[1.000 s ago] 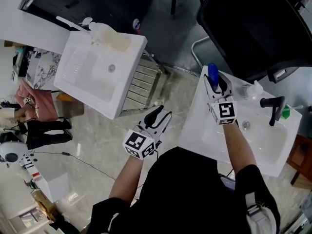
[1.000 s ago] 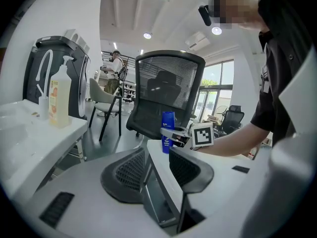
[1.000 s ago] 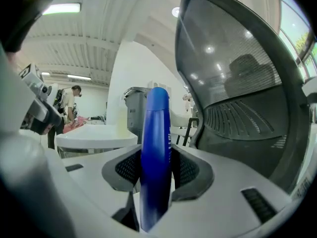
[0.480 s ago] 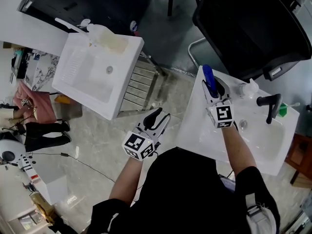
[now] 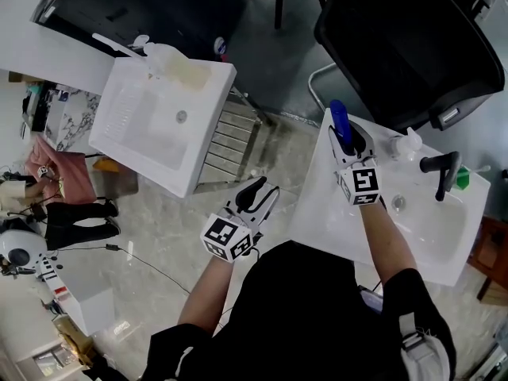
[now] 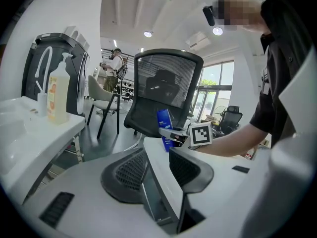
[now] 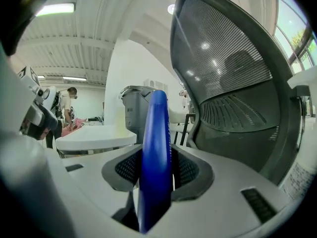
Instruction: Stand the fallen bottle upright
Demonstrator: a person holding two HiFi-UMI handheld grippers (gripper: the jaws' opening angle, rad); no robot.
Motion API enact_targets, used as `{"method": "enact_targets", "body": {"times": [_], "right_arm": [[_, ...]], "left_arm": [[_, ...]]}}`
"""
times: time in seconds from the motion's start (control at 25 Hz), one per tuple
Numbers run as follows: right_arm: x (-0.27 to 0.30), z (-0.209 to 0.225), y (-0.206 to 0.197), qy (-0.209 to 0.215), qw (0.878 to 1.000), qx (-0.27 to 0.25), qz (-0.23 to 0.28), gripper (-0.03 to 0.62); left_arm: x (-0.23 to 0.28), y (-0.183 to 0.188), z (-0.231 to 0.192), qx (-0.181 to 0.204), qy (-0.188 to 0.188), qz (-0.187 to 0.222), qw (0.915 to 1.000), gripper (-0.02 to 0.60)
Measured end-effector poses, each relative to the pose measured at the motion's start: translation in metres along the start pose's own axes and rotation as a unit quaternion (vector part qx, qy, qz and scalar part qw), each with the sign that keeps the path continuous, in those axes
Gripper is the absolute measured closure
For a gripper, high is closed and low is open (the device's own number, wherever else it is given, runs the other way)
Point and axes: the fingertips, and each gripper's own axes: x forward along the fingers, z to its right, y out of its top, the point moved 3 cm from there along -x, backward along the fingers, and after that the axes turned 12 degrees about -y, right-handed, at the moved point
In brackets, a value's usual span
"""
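A blue bottle is held near upright over the near-left corner of the right white sink. My right gripper is shut on it. In the right gripper view the bottle fills the gap between the pads of that gripper. The left gripper view shows the bottle standing tall in the right gripper, its base close to the sink's rim; whether they touch I cannot tell. My left gripper hangs over the floor between the two sinks. It is open with nothing in it.
On the right sink stand a black faucet, a clear pump bottle and a small green thing. A black office chair is behind it. A second white sink at the left carries a pump bottle.
Only the head view has shifted a little. Both grippers and the blue bottle stand as they did.
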Motion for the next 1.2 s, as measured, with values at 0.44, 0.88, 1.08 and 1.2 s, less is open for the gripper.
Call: {"method": "enact_targets", "body": {"times": [0.44,0.88,1.08,1.2], "right_arm": [[0.046,0.008,0.017,-0.026,0.998,0.039,0.04,0.427],[0.035,0.003,0.001,-0.016,0.999,0.021,0.037,0.427],[0.028,-0.001,0.002,-0.008,0.999,0.009,0.045,0.428],[0.027,0.0,0.006,-0.016,0.999,0.018,0.045,0.428]], "left_arm": [[-0.014,-0.001,-0.01,-0.007,0.028,-0.011,0.9995,0.416],[0.036,0.023,-0.03,-0.012,-0.026,0.022,0.9994,0.394],[0.141,0.086,-0.041,0.036,-0.135,0.022,0.9899,0.274],[0.177,0.104,-0.04,0.053,-0.174,0.009,0.9833,0.264]]}}
